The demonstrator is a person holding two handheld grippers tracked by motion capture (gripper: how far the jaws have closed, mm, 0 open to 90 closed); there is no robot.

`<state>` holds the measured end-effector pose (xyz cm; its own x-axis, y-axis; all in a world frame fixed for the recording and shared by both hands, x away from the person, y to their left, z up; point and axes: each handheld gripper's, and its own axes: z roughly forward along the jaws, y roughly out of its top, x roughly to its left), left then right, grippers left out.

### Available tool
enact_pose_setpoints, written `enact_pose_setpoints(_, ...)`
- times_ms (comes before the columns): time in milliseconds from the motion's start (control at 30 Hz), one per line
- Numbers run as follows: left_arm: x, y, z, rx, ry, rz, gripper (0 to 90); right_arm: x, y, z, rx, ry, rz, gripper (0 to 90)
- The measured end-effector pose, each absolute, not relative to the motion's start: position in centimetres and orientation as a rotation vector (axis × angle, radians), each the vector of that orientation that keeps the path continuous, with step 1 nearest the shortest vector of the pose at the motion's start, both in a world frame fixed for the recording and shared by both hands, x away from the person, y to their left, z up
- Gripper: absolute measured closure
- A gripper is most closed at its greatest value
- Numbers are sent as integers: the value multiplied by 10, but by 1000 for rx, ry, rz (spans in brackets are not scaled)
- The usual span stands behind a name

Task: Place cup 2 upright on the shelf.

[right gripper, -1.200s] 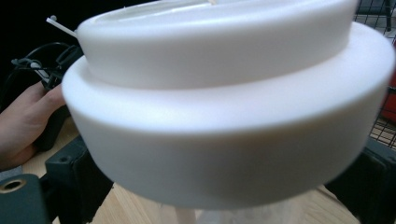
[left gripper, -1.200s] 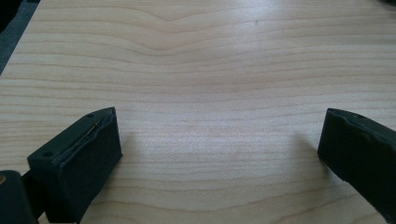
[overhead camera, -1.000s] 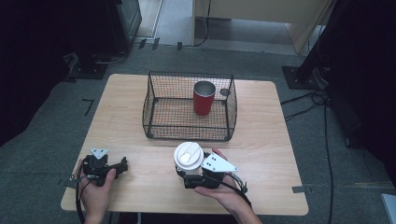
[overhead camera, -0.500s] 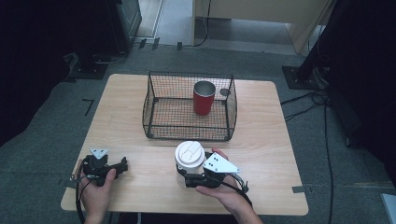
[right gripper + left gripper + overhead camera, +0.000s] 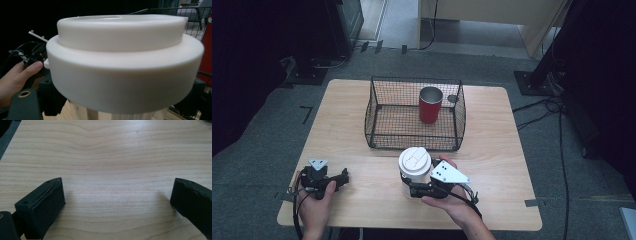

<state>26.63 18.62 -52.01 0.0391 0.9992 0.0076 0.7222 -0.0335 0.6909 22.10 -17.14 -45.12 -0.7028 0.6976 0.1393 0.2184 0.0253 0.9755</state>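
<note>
While your left gripper [image 5: 343,178] rests on the surface [image 5: 497,150] with jaws spread apart, your right gripper [image 5: 414,189] clasps the white-lidded cup [image 5: 414,161].

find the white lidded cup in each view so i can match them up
High view: white lidded cup stands at the table's near edge, just in front of the wire basket, at the right hand-held gripper.
Left gripper view: bare wooden table between open jaws.
Right gripper view: its lid looms close, centre.
Shared landmark: the wooden table.
</note>
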Motion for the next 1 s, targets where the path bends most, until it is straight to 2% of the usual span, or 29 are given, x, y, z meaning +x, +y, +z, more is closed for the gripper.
enact_pose_setpoints(1000,266,186,-520,1804,1736,704,1,244,-154,-402,847,1855,1756,161)
